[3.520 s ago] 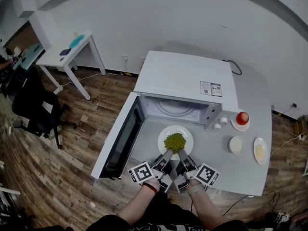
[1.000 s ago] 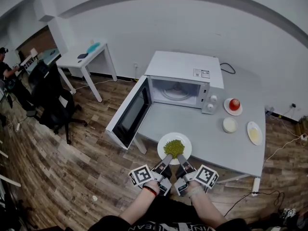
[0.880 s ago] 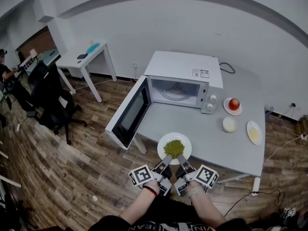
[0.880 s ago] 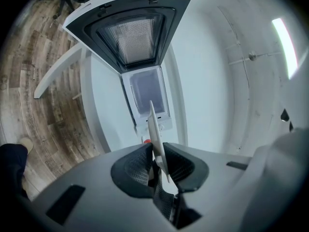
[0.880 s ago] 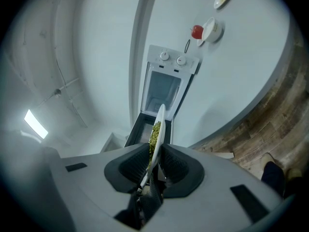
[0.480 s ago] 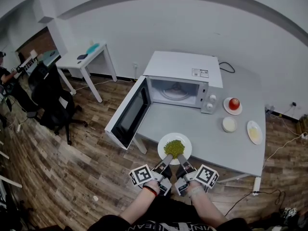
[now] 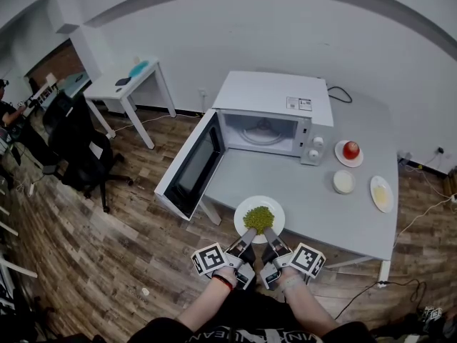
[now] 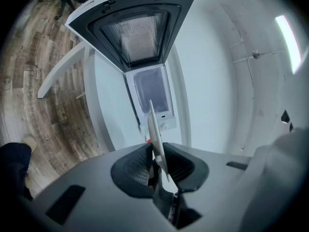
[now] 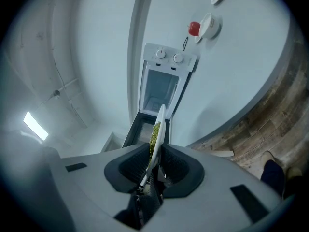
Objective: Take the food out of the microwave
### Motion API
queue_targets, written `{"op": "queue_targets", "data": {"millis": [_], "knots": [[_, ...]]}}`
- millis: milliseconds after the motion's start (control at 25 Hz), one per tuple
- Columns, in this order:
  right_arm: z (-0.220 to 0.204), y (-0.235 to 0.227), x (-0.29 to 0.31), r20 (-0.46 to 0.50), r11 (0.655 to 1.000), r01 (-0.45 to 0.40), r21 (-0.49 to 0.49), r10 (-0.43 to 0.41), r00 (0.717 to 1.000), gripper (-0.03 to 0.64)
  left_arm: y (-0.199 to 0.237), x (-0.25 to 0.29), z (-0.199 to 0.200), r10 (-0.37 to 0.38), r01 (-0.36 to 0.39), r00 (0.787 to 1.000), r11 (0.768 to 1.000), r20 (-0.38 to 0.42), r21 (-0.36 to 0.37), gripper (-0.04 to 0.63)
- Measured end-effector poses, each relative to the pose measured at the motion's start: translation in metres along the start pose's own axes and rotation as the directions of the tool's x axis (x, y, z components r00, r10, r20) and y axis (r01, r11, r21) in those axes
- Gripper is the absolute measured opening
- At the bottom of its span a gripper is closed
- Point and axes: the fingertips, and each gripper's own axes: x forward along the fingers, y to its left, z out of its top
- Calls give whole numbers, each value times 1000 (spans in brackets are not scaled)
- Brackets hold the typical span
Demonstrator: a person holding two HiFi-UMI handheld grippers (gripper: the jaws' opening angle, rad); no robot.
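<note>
Plate [image 7: 275, 212] pulled to table [image 7: 325, 216] edge — left gripper [image 7: 249, 231], right gripper [image 7: 268, 233] clamp it.

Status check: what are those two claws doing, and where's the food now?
Left gripper, right gripper: both shut on plate rim. Plate with peas out of microwave, over table's near edge. Door open at left, clear of plate.

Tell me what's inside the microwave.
Only its round turntable shows in the open microwave; no food visible. Its top hides the cavity's ceiling.
</note>
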Motion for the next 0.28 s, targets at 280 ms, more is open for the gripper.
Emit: {"op": "queue_targets", "data": {"millis": [280], "knots": [[2, -5, 7, -4, 999, -11, 40, 11, 1000, 78, 5, 7, 2, 0, 0, 1000, 1000, -6, -11, 66]]}}
